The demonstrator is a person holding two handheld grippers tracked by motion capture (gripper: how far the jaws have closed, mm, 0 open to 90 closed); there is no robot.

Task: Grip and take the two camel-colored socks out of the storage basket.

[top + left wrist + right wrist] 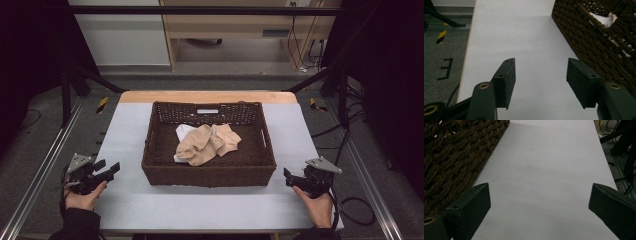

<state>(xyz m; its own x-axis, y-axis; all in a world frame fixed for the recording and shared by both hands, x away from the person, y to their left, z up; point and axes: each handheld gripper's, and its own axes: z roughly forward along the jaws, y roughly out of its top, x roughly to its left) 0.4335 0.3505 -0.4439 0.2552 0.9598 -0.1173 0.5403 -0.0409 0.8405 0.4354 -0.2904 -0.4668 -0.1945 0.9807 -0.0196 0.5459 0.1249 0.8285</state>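
Both grippers rest at the near corners of the surface (125,200), one on each side of the basket (207,172). The left gripper (111,169) has its jaws spread wide with nothing between them; the left gripper view shows bare surface between the pads. The right gripper (287,176) is likewise wide open and empty. Neither touches the basket.

The socks (207,143), beige, lie in a loose heap near the middle of the basket floor, partly over a white cloth (184,132). They sit below the rim, well apart from both grippers.

Probable hazards from this position:

- Rim collision. The basket walls stand between each gripper and the socks. A low, level approach would likely strike the woven wall and push the basket across the surface.
- Wrong pick. The socks overlap each other and the white cloth. A deep pinch could gather several layers or snag the cloth underneath.
- Snagging. A pad driven to the basket floor may catch in the weave and lift or tilt the basket.
- Weak hold. A pinch on a loose fold alone may let the sock slip out during lifting.
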